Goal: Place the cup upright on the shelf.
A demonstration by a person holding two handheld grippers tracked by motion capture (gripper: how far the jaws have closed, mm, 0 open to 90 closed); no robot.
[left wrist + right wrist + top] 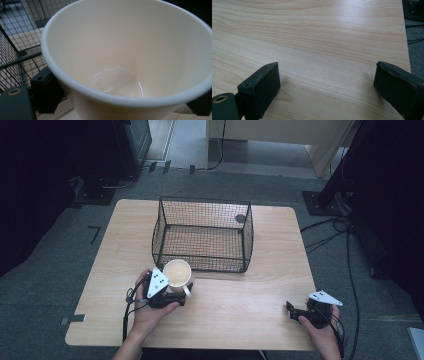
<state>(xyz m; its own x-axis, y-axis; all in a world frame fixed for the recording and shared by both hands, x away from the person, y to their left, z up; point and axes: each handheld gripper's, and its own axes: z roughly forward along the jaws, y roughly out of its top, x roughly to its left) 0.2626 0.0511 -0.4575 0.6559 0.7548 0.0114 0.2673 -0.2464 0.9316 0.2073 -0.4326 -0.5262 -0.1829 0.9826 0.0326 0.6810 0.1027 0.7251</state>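
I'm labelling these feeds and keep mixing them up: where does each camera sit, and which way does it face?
High view: above the near edge, facing forward and down at the table, basket, both hands, left gripper and right gripper.
Left gripper view: on that gripper, looking into the cup between its jaws.
Right gripper view: on that gripper, facing bare tabletop between spread jaws.
Shared: high and left gripper views both show cup and basket.

Glossy smooth cream ceramic mug [130,57], black wire-mesh basket [202,232] — metal, pale wood-grain table [317,37] — smooth, faintly shiny
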